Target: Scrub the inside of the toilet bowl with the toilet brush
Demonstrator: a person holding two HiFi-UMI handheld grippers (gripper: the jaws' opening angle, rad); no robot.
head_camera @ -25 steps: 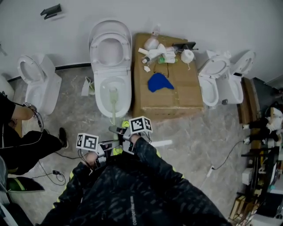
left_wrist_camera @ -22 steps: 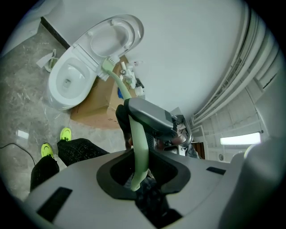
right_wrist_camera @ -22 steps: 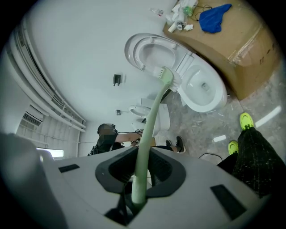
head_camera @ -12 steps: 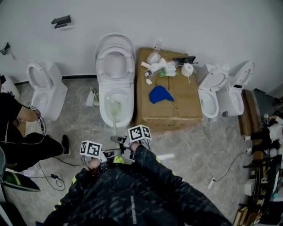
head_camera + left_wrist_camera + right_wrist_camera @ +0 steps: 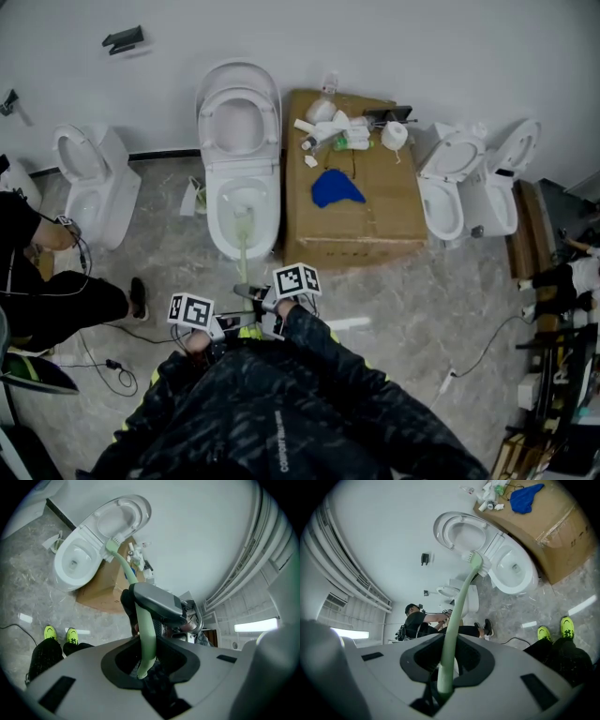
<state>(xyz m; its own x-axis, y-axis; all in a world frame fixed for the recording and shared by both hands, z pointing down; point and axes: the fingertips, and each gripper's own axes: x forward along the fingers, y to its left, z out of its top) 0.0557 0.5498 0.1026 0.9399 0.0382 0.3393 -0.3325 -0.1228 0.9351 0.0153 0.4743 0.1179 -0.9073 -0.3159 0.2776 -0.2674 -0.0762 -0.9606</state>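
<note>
Toilet brush (image 5: 243, 249), clamped in left gripper (image 5: 146, 668), right gripper (image 5: 444, 680)

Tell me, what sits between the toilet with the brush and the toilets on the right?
A big cardboard box, with a blue cloth and some bottles on top. The head view shows it.

a makeshift test room rather than a real bathroom: the middle toilet (image 5: 239, 178) stands against a bare white wall (image 5: 422, 47). another toilet (image 5: 89, 183) is left of it, and a cardboard box (image 5: 375, 202) and two more toilets (image 5: 450, 187) are right of it. cables (image 5: 111, 363) lie loose on the marbled floor (image 5: 394, 300) in front.
</note>
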